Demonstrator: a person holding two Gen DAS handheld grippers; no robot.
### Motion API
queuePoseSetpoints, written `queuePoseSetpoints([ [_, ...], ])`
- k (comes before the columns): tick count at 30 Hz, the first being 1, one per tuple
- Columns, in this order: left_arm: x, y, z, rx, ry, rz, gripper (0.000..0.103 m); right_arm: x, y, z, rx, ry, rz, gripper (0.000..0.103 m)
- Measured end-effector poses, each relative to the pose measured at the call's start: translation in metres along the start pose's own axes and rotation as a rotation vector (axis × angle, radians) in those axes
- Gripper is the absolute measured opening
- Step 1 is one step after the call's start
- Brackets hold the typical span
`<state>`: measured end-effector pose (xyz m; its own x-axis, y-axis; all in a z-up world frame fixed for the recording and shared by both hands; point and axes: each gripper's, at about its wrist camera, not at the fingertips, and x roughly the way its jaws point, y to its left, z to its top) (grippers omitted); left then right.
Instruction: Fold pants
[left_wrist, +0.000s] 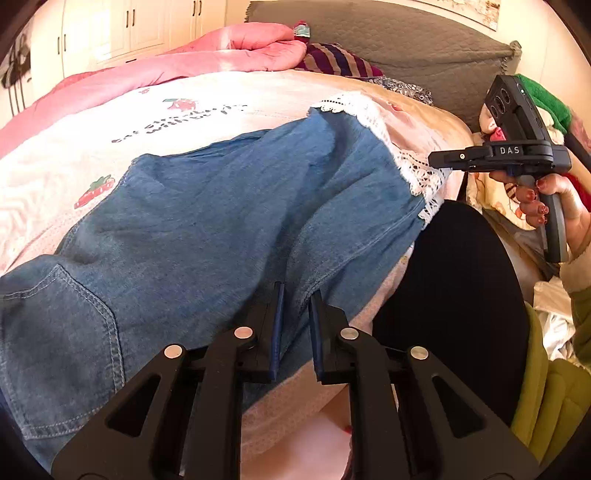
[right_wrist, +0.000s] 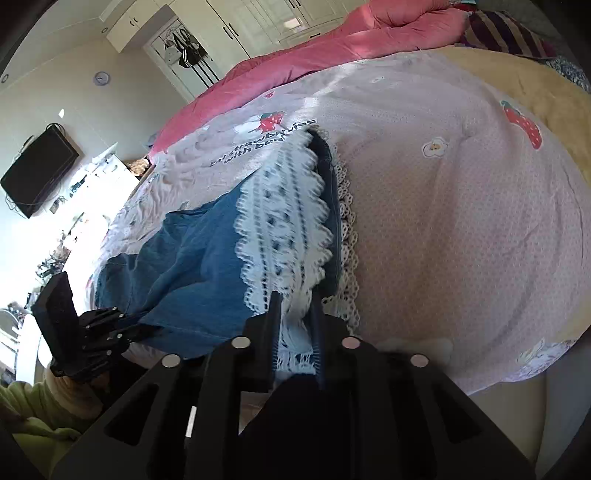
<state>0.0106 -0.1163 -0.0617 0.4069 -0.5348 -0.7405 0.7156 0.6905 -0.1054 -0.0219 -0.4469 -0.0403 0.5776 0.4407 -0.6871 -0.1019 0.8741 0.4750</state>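
Blue denim pants (left_wrist: 221, 206) with white lace cuffs (left_wrist: 417, 170) lie across the bed. My left gripper (left_wrist: 295, 295) is shut on the near side seam of the pants, cloth between its fingers. My right gripper (right_wrist: 295, 306) is shut on the lace cuff (right_wrist: 284, 225) at the leg end. The right gripper also shows in the left wrist view (left_wrist: 443, 158), at the cuff. The left gripper shows in the right wrist view (right_wrist: 147, 328), at the pants' near edge (right_wrist: 192, 258).
The bed has a pale strawberry-print sheet (right_wrist: 424, 206) and a pink quilt (left_wrist: 155, 70) at the far side. A grey headboard (left_wrist: 388, 40) and striped pillow (left_wrist: 332, 59) stand at the back. A TV (right_wrist: 37, 170) hangs on the wall.
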Motion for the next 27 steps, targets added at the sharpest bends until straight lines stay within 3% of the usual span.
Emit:
queuePoseSetpoints([
  [3, 0.0, -0.003, -0.001, 0.009, 0.003, 0.007, 0.007, 0.005, 0.001, -0.002, -0.026, 0.039, -0.048, 0.017],
  [4, 0.001, -0.003, -0.001, 0.011, 0.006, 0.01, 0.007, 0.006, 0.0, -0.002, -0.036, 0.048, -0.064, 0.007],
  [9, -0.001, -0.006, -0.006, 0.033, 0.034, 0.013, 0.004, 0.005, -0.004, -0.006, -0.069, 0.091, -0.133, 0.007],
  [15, 0.009, -0.005, -0.018, 0.048, 0.082, 0.023, 0.003, 0.013, -0.012, -0.014, -0.07, 0.123, -0.145, 0.007],
  [17, 0.011, -0.004, -0.021, 0.045, 0.085, 0.018, 0.003, 0.012, -0.012, -0.013, -0.061, 0.13, -0.158, 0.011],
  [19, 0.01, -0.003, -0.021, 0.042, 0.083, 0.011, 0.004, 0.01, -0.012, -0.01, -0.051, 0.141, -0.171, 0.025],
  [22, 0.003, 0.0, -0.02, 0.026, 0.077, -0.017, 0.008, -0.005, -0.008, -0.006, -0.05, 0.094, -0.155, 0.028],
  [24, -0.003, 0.0, -0.019, 0.024, 0.065, -0.018, 0.03, -0.016, -0.005, 0.0, -0.044, 0.041, -0.139, 0.039],
  [25, -0.01, 0.0, -0.016, 0.021, 0.054, -0.02, 0.034, -0.021, -0.003, 0.004, -0.045, 0.012, -0.13, 0.047],
  [27, -0.023, 0.003, -0.01, 0.009, 0.013, -0.027, 0.043, -0.023, 0.001, 0.014, -0.05, -0.031, -0.123, 0.052],
])
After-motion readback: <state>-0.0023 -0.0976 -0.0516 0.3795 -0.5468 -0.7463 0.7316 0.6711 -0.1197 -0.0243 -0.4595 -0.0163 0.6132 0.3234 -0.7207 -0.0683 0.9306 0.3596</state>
